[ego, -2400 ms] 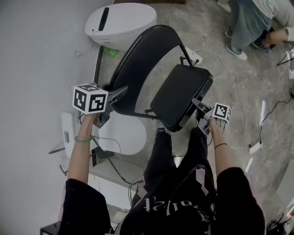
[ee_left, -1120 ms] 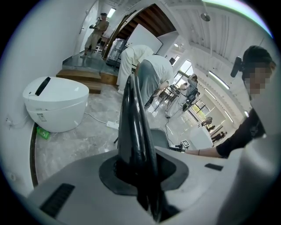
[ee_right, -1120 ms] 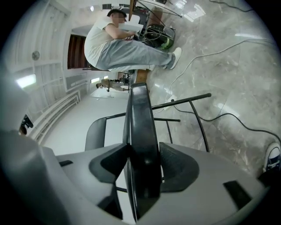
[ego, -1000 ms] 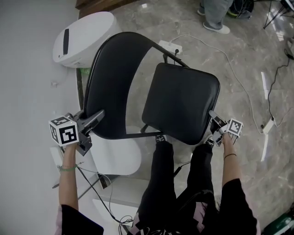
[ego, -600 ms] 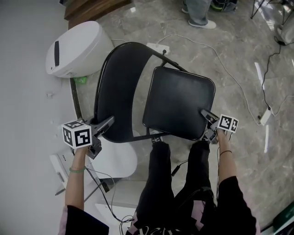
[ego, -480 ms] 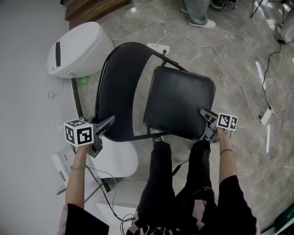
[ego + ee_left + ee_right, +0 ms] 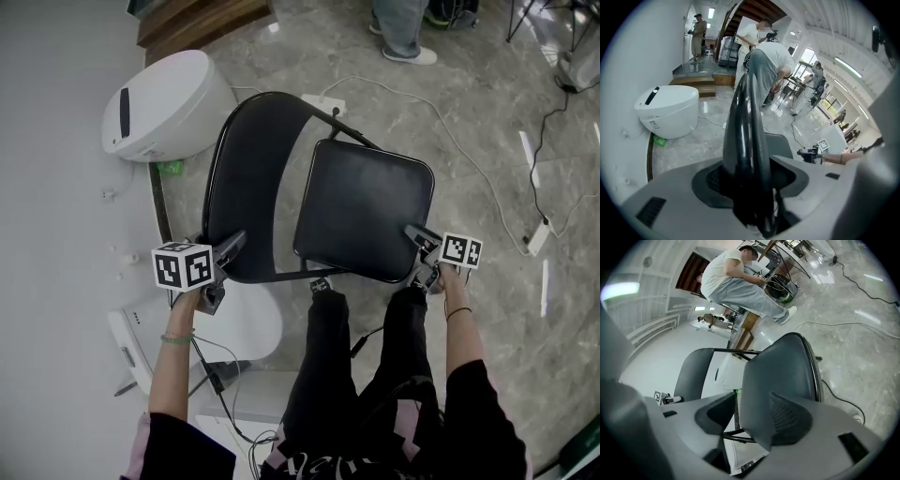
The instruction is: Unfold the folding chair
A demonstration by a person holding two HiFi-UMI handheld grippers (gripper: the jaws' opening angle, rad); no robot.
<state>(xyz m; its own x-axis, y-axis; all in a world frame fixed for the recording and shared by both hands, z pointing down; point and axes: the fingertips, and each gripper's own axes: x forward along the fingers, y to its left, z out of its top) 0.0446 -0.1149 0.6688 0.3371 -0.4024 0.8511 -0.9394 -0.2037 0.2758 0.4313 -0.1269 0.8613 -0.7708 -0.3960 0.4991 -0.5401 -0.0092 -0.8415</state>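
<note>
Black chair [image 7: 366, 211] judged stiff, fairly heavy; best held by backrest [image 7: 745, 122] rim, seat [image 7: 783, 380] corner; left gripper [image 7: 752, 168] jaws had just been opening, backrest between; right gripper [image 7: 750, 408] spread astride seat

Folding chair [image 7: 361, 211]: seat matte black; backrest [image 7: 248, 178] glossy black; frame black.
Floor [image 7: 487, 131]: grey marble, pale veining.
Rounded appliance [image 7: 169, 98], 11 o'clock: white, black strip on top.
Small item [image 7: 169, 167] just below it: bright green.
Steps [image 7: 202, 19], 12 o'clock: brown wood.
Power strip [image 7: 322, 100]: white.
Trousers [image 7: 323, 356], 6 o'clock: black.
Wall [image 7: 56, 187], 9 o'clock: plain pale grey.
</note>
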